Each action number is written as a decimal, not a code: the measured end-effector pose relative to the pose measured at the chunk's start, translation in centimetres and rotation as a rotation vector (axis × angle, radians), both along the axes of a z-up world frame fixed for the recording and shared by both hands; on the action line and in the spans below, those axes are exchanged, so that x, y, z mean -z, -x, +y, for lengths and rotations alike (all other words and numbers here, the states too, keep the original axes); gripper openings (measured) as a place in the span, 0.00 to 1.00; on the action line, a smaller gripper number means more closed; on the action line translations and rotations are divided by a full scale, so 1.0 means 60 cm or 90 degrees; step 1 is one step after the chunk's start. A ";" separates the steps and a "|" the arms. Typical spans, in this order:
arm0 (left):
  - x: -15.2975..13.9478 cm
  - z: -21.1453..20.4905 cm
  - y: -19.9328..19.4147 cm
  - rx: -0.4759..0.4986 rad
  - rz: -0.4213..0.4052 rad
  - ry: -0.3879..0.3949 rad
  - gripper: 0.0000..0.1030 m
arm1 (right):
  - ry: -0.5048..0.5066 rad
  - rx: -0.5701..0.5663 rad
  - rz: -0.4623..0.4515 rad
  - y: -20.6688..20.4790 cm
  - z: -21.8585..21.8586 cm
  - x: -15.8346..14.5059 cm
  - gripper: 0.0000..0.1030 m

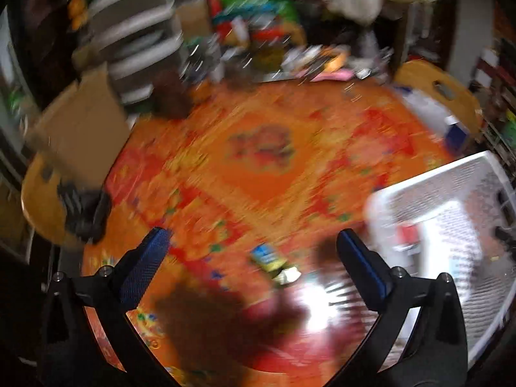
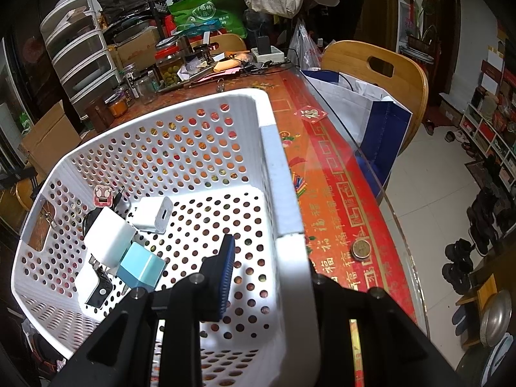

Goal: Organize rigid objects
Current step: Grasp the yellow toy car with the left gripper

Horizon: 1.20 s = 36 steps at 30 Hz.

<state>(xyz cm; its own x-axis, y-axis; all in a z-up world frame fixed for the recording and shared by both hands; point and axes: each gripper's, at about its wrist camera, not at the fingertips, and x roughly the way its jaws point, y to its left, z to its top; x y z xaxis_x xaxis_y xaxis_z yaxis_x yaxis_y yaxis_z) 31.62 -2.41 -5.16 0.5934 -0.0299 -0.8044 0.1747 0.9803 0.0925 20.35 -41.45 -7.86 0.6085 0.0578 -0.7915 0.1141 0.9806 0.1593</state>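
Chargers lay in the white perforated basket (image 2: 206, 135), gathered at its left end: a white cube plug (image 2: 109, 237), a pale blue one (image 2: 142, 269) touching it, a white adapter (image 2: 153, 214) just behind, and a small pink piece (image 2: 102, 196) against the far wall. We noted the basket standing on the orange patterned tablecloth (image 1: 258, 148), near the glass-topped table edge. The right gripper (image 2: 258, 271) pinched the basket's near right wall, one blue pad (image 2: 225, 274) inside, the other finger hidden outside the rim. We found the left gripper (image 1: 254, 248) spread wide over the cloth with nothing between its pads; that view was heavily blurred. A small blue-and-yellow item (image 1: 267, 258) lay on the cloth just ahead of it; we could not identify it. A coin (image 2: 360, 249) sat on the cloth right of the basket.
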 end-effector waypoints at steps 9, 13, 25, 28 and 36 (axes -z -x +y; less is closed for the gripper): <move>0.151 0.048 -0.049 -0.038 0.106 0.063 1.00 | 0.002 -0.001 0.001 -0.004 -0.001 -0.002 0.26; 0.177 0.018 -0.063 -0.048 0.125 0.072 0.97 | 0.002 -0.002 0.001 -0.004 -0.002 -0.002 0.26; 0.170 -0.016 -0.033 -0.047 0.107 0.050 0.27 | 0.002 -0.001 -0.001 -0.005 -0.002 -0.003 0.26; 0.152 -0.002 -0.027 -0.053 0.088 0.056 0.27 | 0.002 -0.001 -0.001 -0.005 -0.002 -0.002 0.26; 0.085 0.019 -0.006 -0.062 0.003 0.020 0.27 | 0.002 -0.001 -0.001 -0.005 -0.002 -0.002 0.26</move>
<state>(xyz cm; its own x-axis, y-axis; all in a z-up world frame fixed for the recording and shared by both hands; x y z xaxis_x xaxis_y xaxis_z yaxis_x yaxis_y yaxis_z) 31.97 -1.29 -10.25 0.5905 0.0019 -0.8070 0.0788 0.9951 0.0600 20.68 -41.58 -7.72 0.6100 0.0566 -0.7904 0.1127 0.9811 0.1572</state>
